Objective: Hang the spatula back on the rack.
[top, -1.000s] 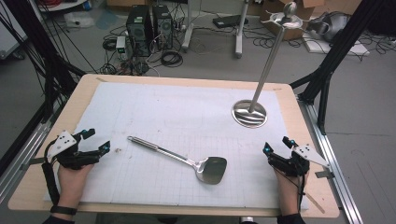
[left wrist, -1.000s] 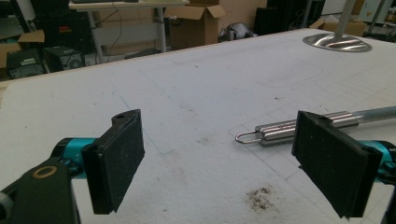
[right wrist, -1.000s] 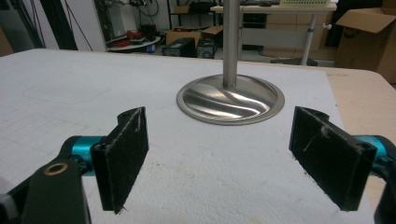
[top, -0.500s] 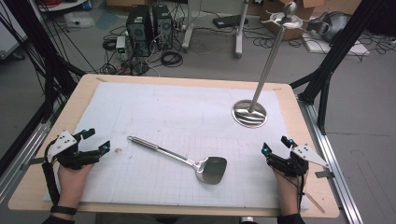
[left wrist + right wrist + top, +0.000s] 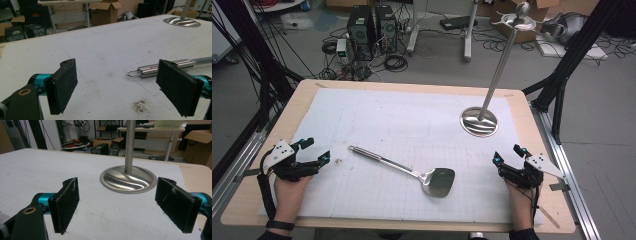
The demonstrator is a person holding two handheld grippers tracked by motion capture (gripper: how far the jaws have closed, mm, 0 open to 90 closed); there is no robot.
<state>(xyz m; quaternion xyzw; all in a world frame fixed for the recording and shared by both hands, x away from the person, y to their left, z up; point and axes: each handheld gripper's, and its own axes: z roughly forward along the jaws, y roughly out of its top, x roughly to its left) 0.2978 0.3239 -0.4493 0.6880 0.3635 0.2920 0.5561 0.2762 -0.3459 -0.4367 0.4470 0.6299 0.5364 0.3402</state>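
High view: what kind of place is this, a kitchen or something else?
Probably a lab or workshop, not a kitchen. Computer towers and loose cables sit on the floor, cardboard boxes stand behind, and the table has a black metal frame around it.

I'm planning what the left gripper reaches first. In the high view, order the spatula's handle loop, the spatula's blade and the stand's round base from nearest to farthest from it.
From the left gripper:
1. Handle loop, just to its right.
2. Blade, mid-table near the front.
3. Round base of the stand, far right and toward the back.
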